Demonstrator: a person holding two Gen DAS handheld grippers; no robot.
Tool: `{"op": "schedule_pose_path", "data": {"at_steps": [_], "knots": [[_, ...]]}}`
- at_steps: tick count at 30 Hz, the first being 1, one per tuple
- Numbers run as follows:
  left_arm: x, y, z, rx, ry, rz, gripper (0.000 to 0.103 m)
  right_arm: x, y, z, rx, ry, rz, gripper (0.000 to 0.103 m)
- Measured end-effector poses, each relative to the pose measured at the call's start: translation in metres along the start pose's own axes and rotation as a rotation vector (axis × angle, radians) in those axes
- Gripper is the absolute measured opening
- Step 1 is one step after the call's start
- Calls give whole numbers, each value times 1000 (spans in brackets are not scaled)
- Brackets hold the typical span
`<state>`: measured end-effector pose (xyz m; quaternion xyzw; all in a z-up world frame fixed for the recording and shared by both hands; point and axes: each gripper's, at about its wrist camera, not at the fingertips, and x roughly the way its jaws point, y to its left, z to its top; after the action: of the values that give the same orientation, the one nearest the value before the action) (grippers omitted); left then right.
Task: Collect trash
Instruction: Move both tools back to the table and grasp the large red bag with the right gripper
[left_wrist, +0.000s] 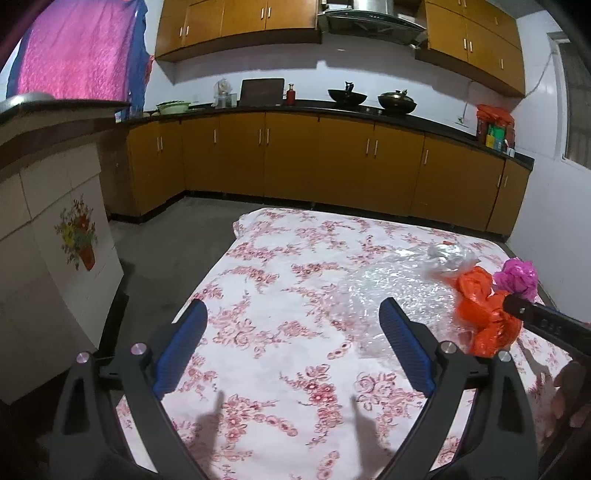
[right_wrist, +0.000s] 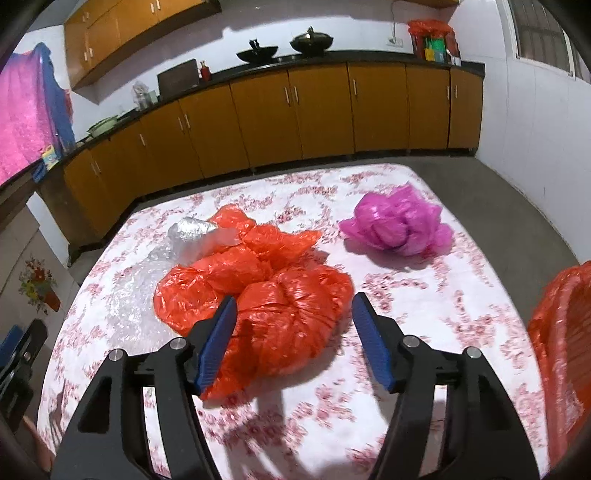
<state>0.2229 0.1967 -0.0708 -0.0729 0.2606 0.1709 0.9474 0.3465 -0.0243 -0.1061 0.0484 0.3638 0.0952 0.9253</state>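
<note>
- Left wrist view: the left hand-held gripper (left_wrist: 291, 347) stands wide and empty over the near left part of the bench (left_wrist: 280, 258), which is covered by a flowered cloth. The clear plastic wrap (left_wrist: 373, 291) lies just right of its right finger. Farther right sit the orange bag (left_wrist: 480, 310) and the pink bag (left_wrist: 517, 275), with the right hand-held gripper's dark finger reaching in over them.
- Right wrist view: the right hand-held gripper (right_wrist: 291, 339) is partly open and holds nothing. The orange bag (right_wrist: 266, 291) bulges between its fingers; the left finger seems to brush it, though blur makes contact hard to judge. A silver wad (right_wrist: 190, 230) lies at the far left of the bag and the pink bag (right_wrist: 397, 225) at far right. An orange basket (right_wrist: 565, 350), probably the bin, shows at the right edge.
- Step in hand, as I judge it: the approach to pick up the orange bag. Next, lower the fingers around a firm fold, close, then carry it right to the basket.
</note>
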Motion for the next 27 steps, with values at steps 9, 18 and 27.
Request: {"op": "schedule_pose_path", "data": {"at_steps": [9,18,27], "knots": [[4,4,-6,-13,14,-12,92,18,11,-4,-6,52,-18,71],[3,-3,-6,-13,12,-30,92,20,16,-6,-59,68,7,54],[4,-30,3,5,11,-105,92,-2,-11,-12,-64,38,-29,49]]}}
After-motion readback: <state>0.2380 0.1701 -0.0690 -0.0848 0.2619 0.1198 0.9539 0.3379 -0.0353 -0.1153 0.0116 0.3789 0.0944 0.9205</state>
